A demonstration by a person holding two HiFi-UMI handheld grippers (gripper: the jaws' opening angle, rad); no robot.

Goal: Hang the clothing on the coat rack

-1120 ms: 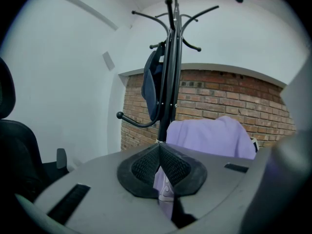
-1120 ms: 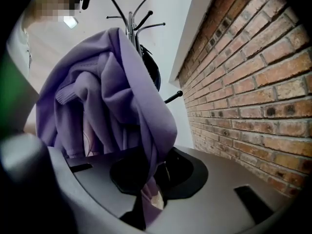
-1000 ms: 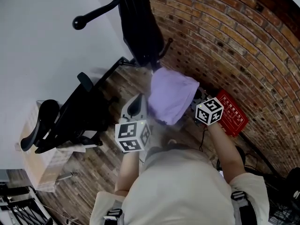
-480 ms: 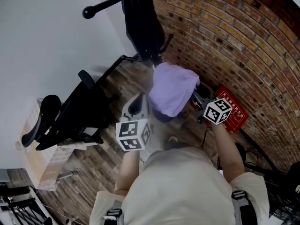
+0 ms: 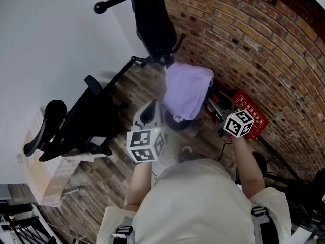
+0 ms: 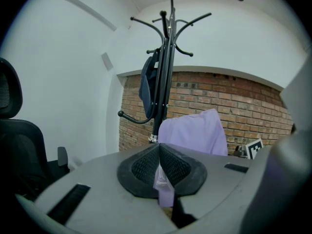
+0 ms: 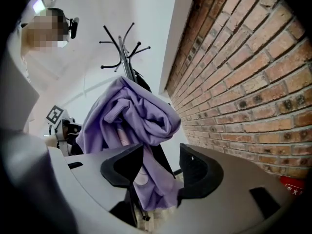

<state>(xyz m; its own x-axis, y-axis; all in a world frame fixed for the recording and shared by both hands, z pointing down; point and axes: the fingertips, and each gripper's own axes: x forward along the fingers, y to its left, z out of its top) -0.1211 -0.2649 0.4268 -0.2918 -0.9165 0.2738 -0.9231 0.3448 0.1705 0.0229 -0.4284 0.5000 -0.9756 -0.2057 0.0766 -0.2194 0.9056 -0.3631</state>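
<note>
A white wall (image 5: 45, 34) meets a curved-looking brick wall (image 5: 244, 29) over a plank floor (image 5: 117, 172), and the rack (image 6: 165, 57) stands in that corner: a thin black metal pole with upturned hooks. A dark bag (image 6: 147, 84) hangs limp on its far side. A black chair (image 5: 76, 121) sits off to the left.

The garment (image 5: 187, 88) is soft, matte lilac cloth. It is bunched into rounded folds just in front of the pole and low on the rack, between the two grippers. It peaks at the top as if draped over a lower hook, though no view shows the hook itself.

The left gripper (image 6: 160, 165) has its ribbed black pads pressed together on a thin fold of the cloth, likely to steady the hem while the top is placed. The right gripper (image 7: 159, 170) has its jaws well apart. A loose tail of cloth hangs through the gap and brushes the left pad but is not squeezed. That looks like a let-go, with the garment's weight left on the rack.
</note>
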